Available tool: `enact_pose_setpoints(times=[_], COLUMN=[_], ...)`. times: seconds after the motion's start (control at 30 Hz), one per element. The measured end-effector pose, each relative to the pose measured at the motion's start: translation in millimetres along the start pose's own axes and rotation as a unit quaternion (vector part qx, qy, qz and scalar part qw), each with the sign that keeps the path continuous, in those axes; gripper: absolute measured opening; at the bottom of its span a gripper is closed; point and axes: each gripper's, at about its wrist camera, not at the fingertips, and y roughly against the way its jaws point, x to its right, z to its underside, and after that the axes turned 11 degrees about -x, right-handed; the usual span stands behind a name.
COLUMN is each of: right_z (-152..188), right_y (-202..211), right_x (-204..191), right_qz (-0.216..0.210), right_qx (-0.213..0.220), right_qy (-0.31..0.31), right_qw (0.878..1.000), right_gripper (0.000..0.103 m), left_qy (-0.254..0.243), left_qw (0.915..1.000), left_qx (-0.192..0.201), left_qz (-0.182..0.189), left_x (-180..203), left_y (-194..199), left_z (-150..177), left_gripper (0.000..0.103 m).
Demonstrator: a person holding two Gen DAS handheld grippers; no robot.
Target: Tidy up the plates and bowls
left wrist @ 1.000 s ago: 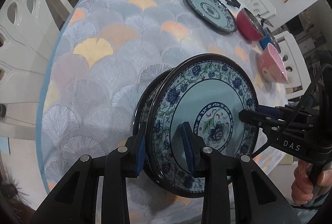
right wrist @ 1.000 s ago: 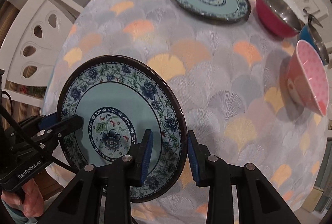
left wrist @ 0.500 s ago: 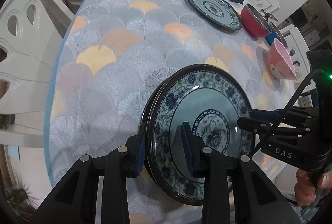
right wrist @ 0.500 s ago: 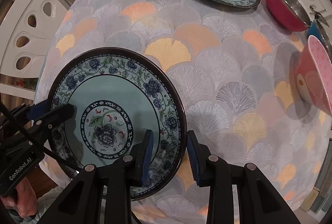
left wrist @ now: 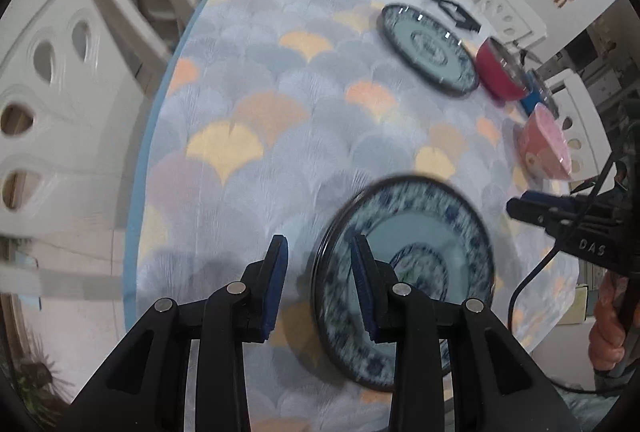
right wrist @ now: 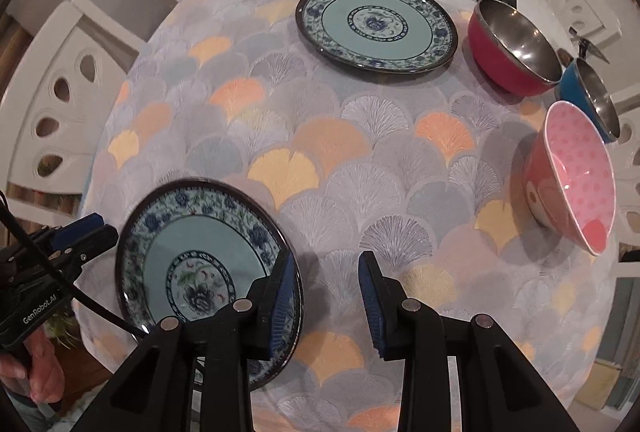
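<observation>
Two blue-and-teal floral round plates lay on the bench under its fan-patterned cloth [right wrist: 340,152]: the near plate [right wrist: 200,264] at seven o'clock in the right wrist view, the far plate [right wrist: 376,24] at twelve. Both left gripper [left wrist: 320,284] and right gripper [right wrist: 326,300] had their fingers spread, pinching nothing. The near plate sat between them. At two to three o'clock stood a red metal bowl [right wrist: 512,48], a blue metal bowl [right wrist: 592,92] and a pink dotted bowl [right wrist: 576,172].
</observation>
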Motion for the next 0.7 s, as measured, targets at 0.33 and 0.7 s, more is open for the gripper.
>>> enact_pose_setpoints(times=[0.33, 0.7], right_z=[-30, -77], right_y=[55, 9], right_x=[62, 105], right_qz=[-0.094, -0.12], right_qx=[0.107, 0.098], right_qy=[-0.112, -0.246], right_qw=[0.983, 0.957], right_gripper=[0.039, 0.051], left_qy=[-0.055, -0.071], left_qw=[0.9949, 0.9906], left_qx=[0.082, 0.012], left_qz=[0.022, 0.116], left_x=[31, 48], left_y=[45, -16], left_z=[-91, -228], left_gripper=[0.052, 0.051])
